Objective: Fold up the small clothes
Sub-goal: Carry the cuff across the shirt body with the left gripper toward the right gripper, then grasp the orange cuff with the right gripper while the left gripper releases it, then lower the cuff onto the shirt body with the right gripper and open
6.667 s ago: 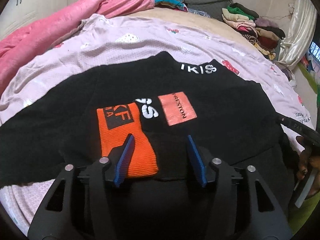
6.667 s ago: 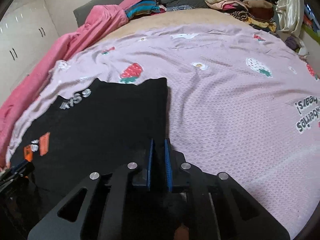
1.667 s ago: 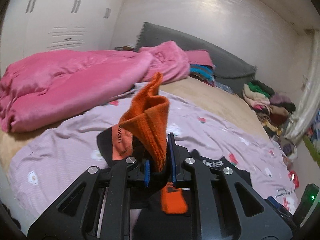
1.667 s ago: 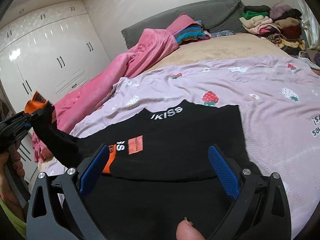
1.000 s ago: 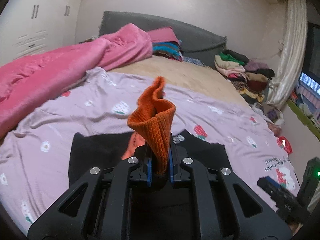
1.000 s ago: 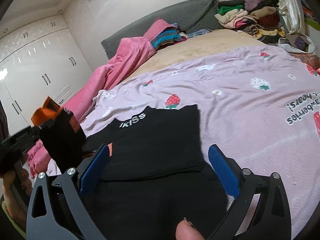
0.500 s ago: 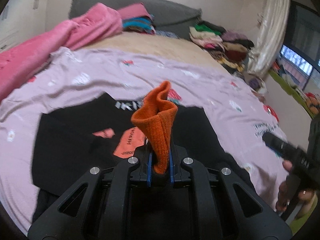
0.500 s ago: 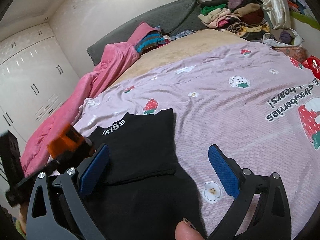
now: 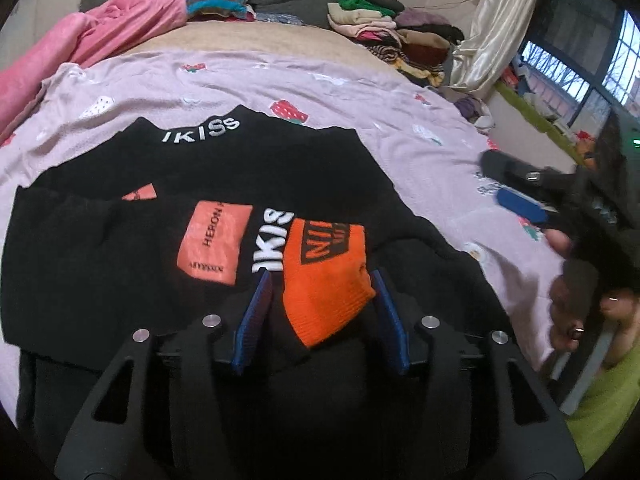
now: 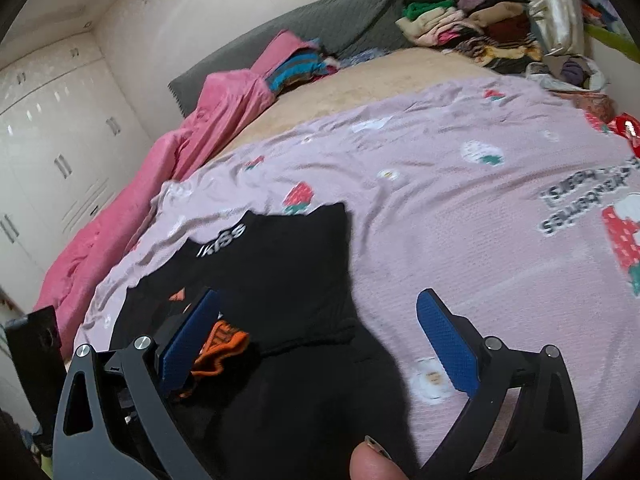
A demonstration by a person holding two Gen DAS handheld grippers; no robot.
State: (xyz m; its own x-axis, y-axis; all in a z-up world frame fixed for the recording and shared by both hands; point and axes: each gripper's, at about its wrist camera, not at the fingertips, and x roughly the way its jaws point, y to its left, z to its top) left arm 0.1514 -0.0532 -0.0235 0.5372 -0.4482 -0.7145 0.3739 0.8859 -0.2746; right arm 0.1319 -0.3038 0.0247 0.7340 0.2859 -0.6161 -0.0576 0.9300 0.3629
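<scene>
Jaws apart, both grippers | left wrist only: orange cuff [image 9: 326, 276] lettering

Black sweater [image 9: 120, 248], spread flat on bed, sleeves folded inward across the body. White "IKISS" lettering near the far edge, salmon label on the left sleeve. Orange ribbed cuff [image 9: 326, 280] with black print lies on top, near the front, slightly tilted.

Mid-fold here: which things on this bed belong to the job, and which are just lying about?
In the job:
black sweater
orange cuff
left gripper, open
right gripper, open

Lying about:
pink blanket
clothes pile
strawberry sheet
</scene>
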